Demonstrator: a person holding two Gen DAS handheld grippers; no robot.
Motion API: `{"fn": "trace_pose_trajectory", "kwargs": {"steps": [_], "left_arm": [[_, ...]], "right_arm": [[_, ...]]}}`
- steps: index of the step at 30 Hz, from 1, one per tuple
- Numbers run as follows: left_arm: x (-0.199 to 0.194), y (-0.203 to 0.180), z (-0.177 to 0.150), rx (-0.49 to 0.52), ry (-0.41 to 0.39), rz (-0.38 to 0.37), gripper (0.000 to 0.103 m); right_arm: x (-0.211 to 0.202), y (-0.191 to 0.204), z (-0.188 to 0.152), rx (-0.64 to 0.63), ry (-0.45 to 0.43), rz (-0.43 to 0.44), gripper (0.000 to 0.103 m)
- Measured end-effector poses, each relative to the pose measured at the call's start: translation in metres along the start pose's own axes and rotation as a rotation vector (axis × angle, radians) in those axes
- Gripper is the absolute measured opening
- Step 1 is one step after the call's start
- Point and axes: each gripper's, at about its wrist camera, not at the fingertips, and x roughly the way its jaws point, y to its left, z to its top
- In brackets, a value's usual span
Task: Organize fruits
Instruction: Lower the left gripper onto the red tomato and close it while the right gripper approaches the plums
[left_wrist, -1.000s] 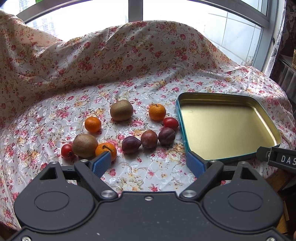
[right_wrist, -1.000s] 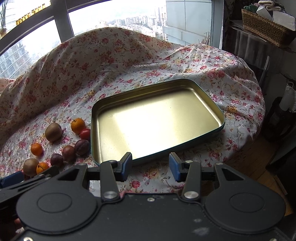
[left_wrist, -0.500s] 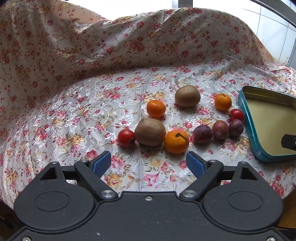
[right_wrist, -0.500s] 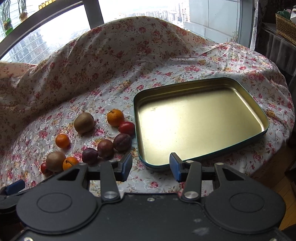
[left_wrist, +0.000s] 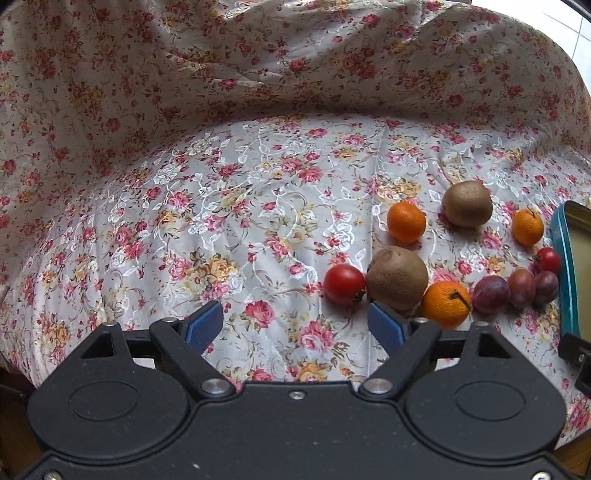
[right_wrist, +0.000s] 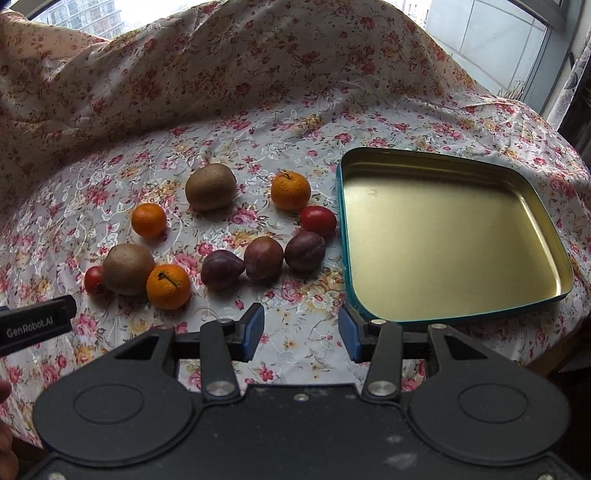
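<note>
Fruits lie on the floral cloth left of an empty teal tin tray (right_wrist: 546, 221) with a gold inside. In the right wrist view: two kiwis (right_wrist: 210, 186) (right_wrist: 128, 268), three mandarins (right_wrist: 290, 190) (right_wrist: 149, 220) (right_wrist: 168, 286), three plums (right_wrist: 221, 268) (right_wrist: 263, 257) (right_wrist: 304, 251), two tomatoes (right_wrist: 317, 221) (right_wrist: 93, 279). My right gripper (right_wrist: 301, 328) is open and empty, in front of the plums. My left gripper (left_wrist: 295, 325) is open and empty, with its right finger just in front of the near kiwi (left_wrist: 397, 277) and tomato (left_wrist: 344, 284).
The cloth rises in a high fold (right_wrist: 258, 66) behind the fruits. The tray's edge (left_wrist: 563, 266) shows at the right of the left wrist view. Windows (right_wrist: 480, 29) stand behind. The left gripper's body (right_wrist: 35, 325) shows at the left of the right wrist view.
Both grippers have swung left. The left view now has the fruits at its right and the tray nearly out of frame. The right view now centres on the plums.
</note>
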Motion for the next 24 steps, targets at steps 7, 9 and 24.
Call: {"fn": "trace_pose_trajectory", "kwargs": {"steps": [7,9,24], "left_arm": [[0.026,-0.002,0.04,-0.083,0.055,-0.069,0.085],[0.034,-0.004,0.049,-0.082,0.056,-0.079,0.085],[0.083,0.023,0.059,-0.151,0.188,-0.094,0.085]], "right_arm": [[0.012,0.008,0.028,0.089,0.023,0.136,0.045],[0.017,0.014,0.037,0.069,0.024,0.137,0.045],[0.069,0.029,0.094,0.051,0.081,0.144,0.04]]}}
